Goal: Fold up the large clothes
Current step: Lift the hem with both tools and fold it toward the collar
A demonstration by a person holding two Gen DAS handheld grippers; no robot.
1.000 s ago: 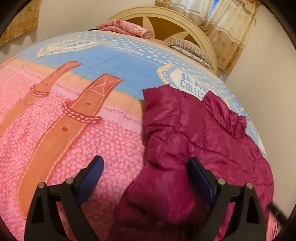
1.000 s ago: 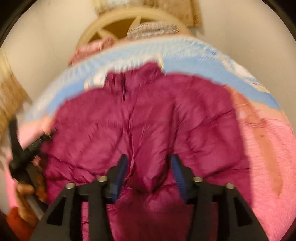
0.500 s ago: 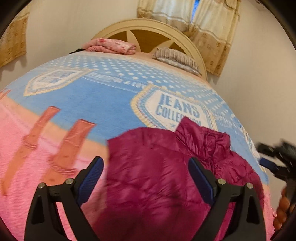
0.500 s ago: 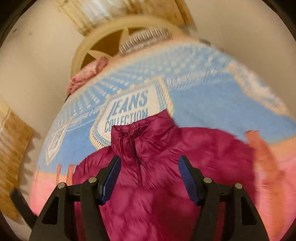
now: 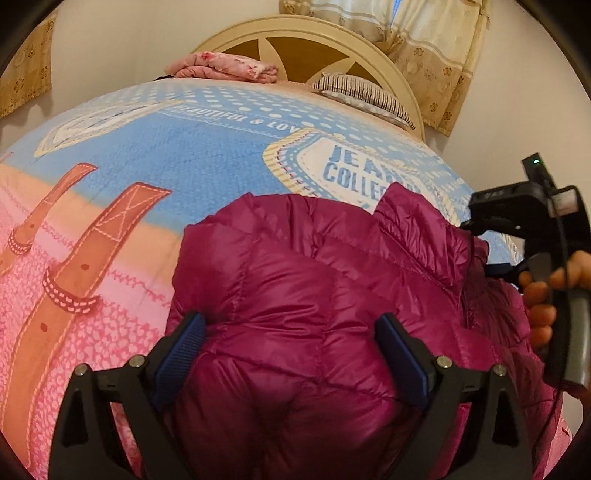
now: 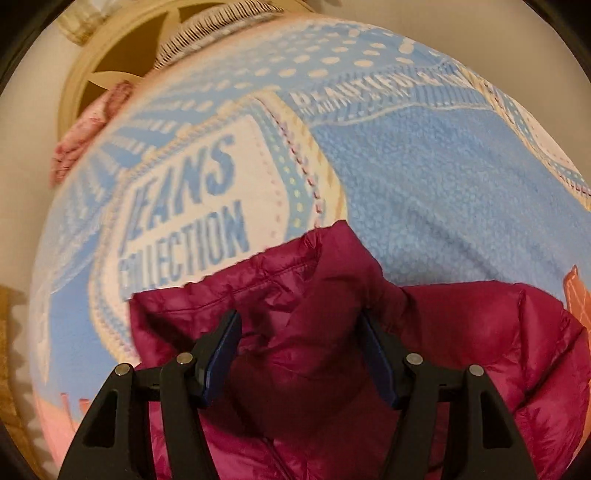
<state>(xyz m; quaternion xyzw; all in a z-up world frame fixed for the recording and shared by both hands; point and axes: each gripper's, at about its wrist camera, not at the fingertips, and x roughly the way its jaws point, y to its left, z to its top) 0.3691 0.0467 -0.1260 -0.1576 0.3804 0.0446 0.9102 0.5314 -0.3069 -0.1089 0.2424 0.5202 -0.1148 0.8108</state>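
1. Left gripper (image 5: 291, 354) hangs over the lower part of a magenta puffer jacket (image 5: 317, 314), its two blue-padded fingers (image 5: 181, 347) spread wide with nothing pinched between them.
2. Right gripper (image 6: 301, 354) hovers over the jacket's collar (image 6: 280, 273); its fingers stand moderately apart, one on each side of the raised collar fold. The view is slightly blurred, so it is hard to say whether the pads brush the fabric, but they do not look to be squeezing it.
3. From the left camera, the right gripper appears at the right edge as a black frame, carried by a person's hand (image 5: 550, 295) just beside the jacket's collar.
4. The jacket lies on a bed, spread over a fleece blanket (image 5: 177, 155) printed with a blue upper area, a pink lower area, tan strap shapes and a white label reading "JEANS COLLECTION" (image 6: 184, 221).
5. The collar points toward the head of the bed and rests on the edge of that label.
6. At the far end stands a curved cream headboard (image 5: 295, 33), with a folded pink cloth (image 5: 225, 68) and a striped pillow (image 5: 362, 92) in front of it.
7. Patterned beige curtains (image 5: 424, 48) hang beside the headboard.
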